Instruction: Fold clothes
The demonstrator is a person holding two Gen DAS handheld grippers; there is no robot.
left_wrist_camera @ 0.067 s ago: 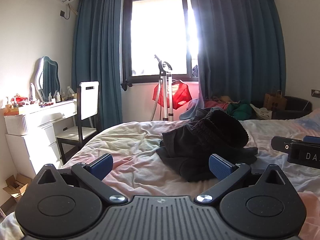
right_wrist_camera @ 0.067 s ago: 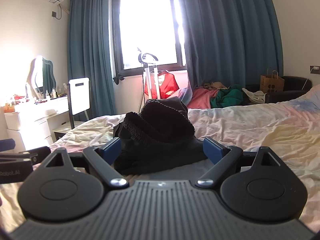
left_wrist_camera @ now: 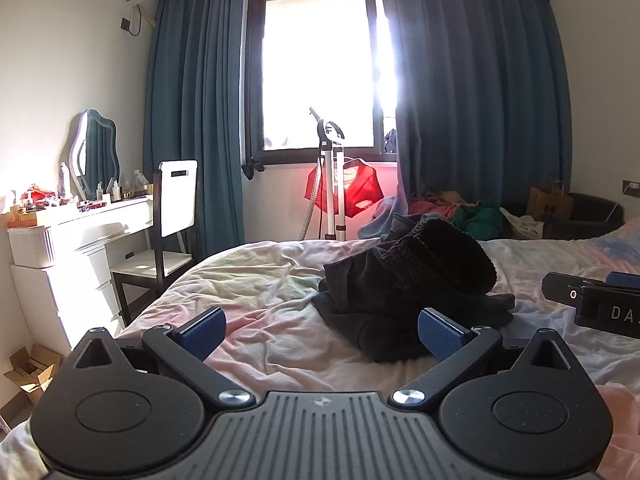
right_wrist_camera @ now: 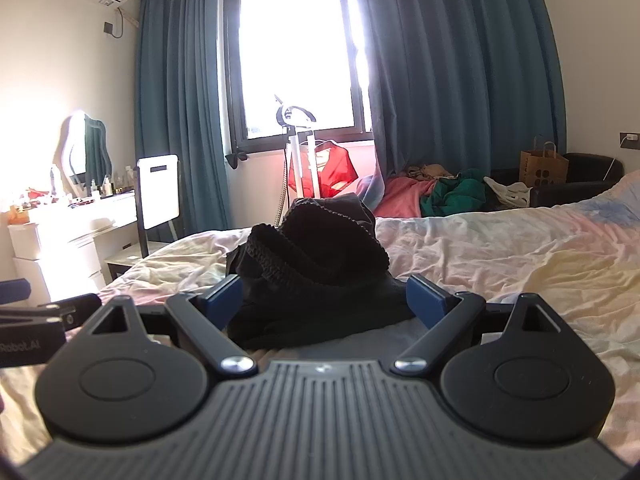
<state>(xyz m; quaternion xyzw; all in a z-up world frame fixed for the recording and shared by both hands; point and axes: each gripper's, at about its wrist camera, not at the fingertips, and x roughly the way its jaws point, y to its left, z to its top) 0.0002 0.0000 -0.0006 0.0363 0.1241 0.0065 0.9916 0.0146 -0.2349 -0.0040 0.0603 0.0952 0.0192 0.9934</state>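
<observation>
A crumpled black garment [left_wrist_camera: 404, 288] with a ribbed knit edge lies in a heap on the bed [left_wrist_camera: 260, 292]. My left gripper [left_wrist_camera: 320, 332] is open and empty, low over the sheet, with the heap just ahead and to the right of it. My right gripper [right_wrist_camera: 326, 300] is open and empty, with the same garment [right_wrist_camera: 316, 276] directly ahead between its blue pads. The right gripper's body also shows at the right edge of the left wrist view [left_wrist_camera: 592, 304]. The left gripper's body shows at the left edge of the right wrist view [right_wrist_camera: 36, 324].
The bed has a rumpled pastel sheet [right_wrist_camera: 500, 264]. A white dresser [left_wrist_camera: 72, 256] with a mirror and a chair [left_wrist_camera: 168, 224] stand to the left. A garment steamer stand [left_wrist_camera: 332, 184] with a red garment is under the window. More clothes [right_wrist_camera: 436, 194] lie piled beyond the bed.
</observation>
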